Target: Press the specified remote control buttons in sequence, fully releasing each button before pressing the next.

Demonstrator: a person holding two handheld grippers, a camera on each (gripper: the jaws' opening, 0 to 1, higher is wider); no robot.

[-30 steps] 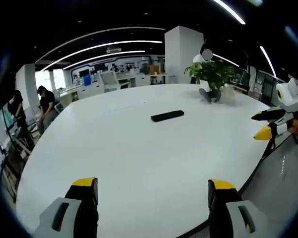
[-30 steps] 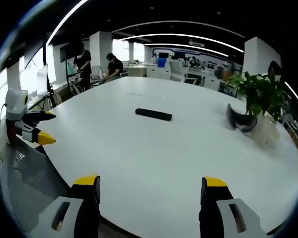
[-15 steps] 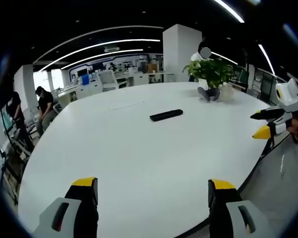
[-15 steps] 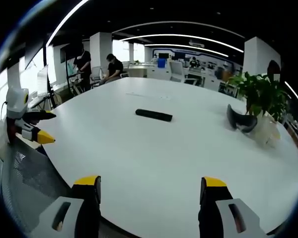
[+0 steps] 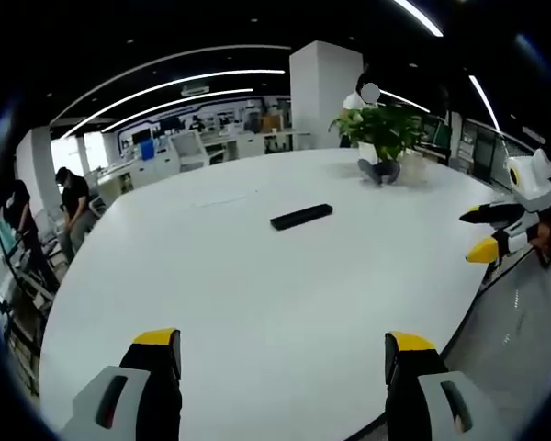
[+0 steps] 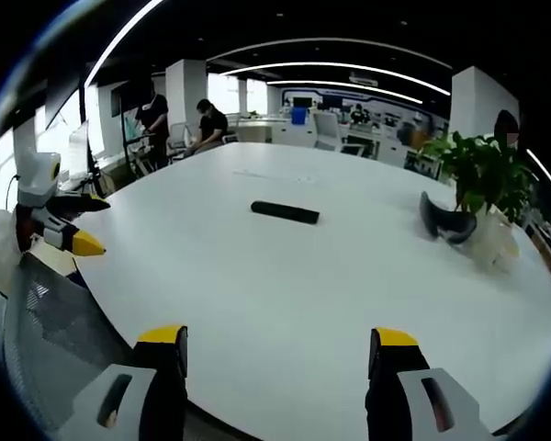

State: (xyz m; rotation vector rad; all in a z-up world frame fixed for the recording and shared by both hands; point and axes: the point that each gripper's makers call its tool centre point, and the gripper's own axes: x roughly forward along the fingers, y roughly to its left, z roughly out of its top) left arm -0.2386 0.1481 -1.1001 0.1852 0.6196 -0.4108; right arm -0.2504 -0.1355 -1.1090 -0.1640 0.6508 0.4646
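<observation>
Left gripper view: the black remote control lies flat in the middle of the white tabletop, far from both grippers. The left gripper and right gripper each hold their jaws wide apart, gripping nothing. A green plant stands near the tabletop's edge.

Left gripper jaws apart, right gripper jaws apart

Nothing here can be read. The dark remote control at the middle of the white table shows no legible button marks or brand in either view, and the lit panels on the far wall, at the upper middle of the frame, are too blurred to make out.
</observation>
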